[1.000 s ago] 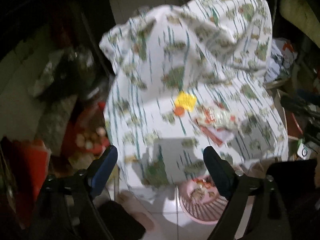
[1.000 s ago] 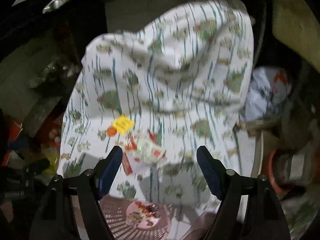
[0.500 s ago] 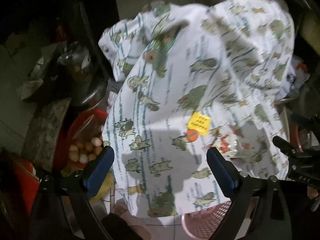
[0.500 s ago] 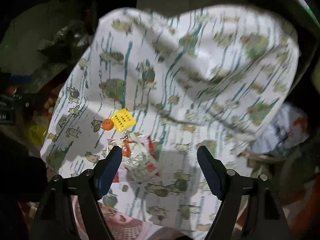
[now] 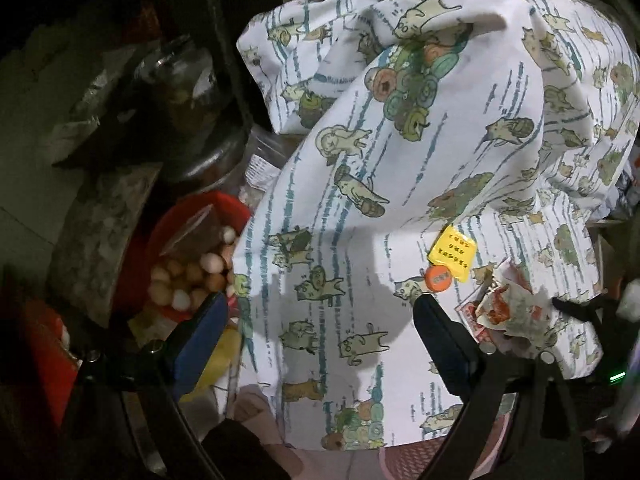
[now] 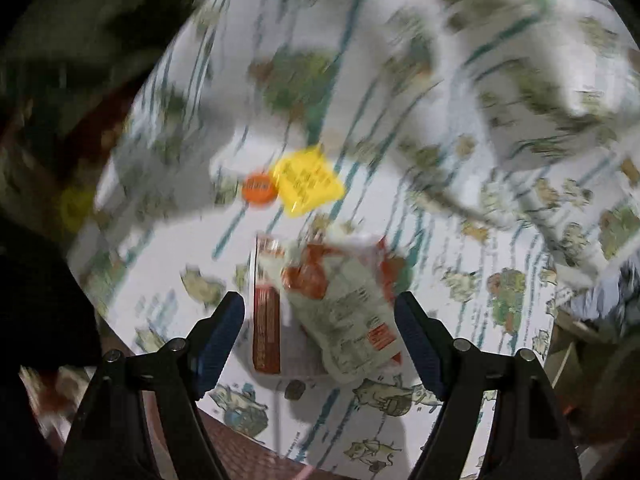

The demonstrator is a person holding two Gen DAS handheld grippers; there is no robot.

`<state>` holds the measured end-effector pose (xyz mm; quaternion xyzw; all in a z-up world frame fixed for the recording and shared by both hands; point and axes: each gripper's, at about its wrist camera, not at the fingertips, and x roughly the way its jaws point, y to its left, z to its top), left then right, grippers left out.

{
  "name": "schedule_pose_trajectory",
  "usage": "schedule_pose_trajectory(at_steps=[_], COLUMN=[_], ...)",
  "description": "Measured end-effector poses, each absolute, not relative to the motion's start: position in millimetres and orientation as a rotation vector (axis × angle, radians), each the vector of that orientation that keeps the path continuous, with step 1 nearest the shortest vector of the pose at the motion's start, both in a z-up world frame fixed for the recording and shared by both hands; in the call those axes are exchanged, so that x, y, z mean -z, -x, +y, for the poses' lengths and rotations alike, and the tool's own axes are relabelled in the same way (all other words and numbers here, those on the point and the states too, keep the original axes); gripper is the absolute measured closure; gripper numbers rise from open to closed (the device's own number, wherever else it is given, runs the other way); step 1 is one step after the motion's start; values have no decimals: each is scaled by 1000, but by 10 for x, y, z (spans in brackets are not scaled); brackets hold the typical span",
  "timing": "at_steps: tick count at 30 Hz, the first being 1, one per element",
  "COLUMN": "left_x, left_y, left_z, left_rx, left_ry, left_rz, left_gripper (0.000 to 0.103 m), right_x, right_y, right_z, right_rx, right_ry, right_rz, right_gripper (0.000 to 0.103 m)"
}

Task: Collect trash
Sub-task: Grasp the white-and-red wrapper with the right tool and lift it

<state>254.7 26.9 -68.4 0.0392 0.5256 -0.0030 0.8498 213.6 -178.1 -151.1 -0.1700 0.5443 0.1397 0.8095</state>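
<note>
A white cloth printed with cartoon animals [image 5: 360, 208] covers a table. On it lie a yellow packet [image 5: 452, 253], an orange bottle cap [image 5: 438, 279] and crumpled red-and-white wrappers [image 5: 504, 304]. My left gripper [image 5: 320, 320] hangs open over bare cloth, left of the cap. In the blurred right wrist view my right gripper [image 6: 320, 320] is open, low over the white wrapper [image 6: 344, 312] and a red-brown wrapper strip [image 6: 266, 328], both between its fingers, pads apart from them. The yellow packet [image 6: 308, 184] and orange cap [image 6: 259, 188] lie beyond.
A red bowl of eggs [image 5: 188, 268] and a glass jar [image 5: 188, 92] stand in the dark left of the table. A pink slatted basket [image 5: 440, 456] sits on the floor under the table's near edge. The right gripper's black frame [image 5: 580, 312] shows at the left view's right edge.
Both grippers have come down closer to the cloth. The right one has dropped over the wrappers, which now fill the gap between its fingers. The left one shifted left.
</note>
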Motion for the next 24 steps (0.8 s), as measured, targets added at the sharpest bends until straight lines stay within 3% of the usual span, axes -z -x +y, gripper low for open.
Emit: schedule_pose_trajectory(at_steps=[9,12,14,17,24], left_x=[735,738,753,766,721], left_y=[-2619,-2593,-2586,-2585,-2575], left_z=[284,215,181,170,173], left_rx=[-22,-16,2,45,26], left_ry=[-76,-114,-118,-70,-64], left_rz=[1118,1106,1114,1141,1120], left_gripper=[10,10,10,10,10], right_x=[1922,1947,1929,1845,1528], right_y=[-2244,-2263,-2263,-2203,-2151], right_z=[-1878,-2017,-2068,-2026,-2200], right_rx=[-156,-167,-189,-193,-365], right_ry=[369,273,215,281,-2], right_rz=[1212,1220,1230,1174,1175], right_gripper=[25,35,62,82,84])
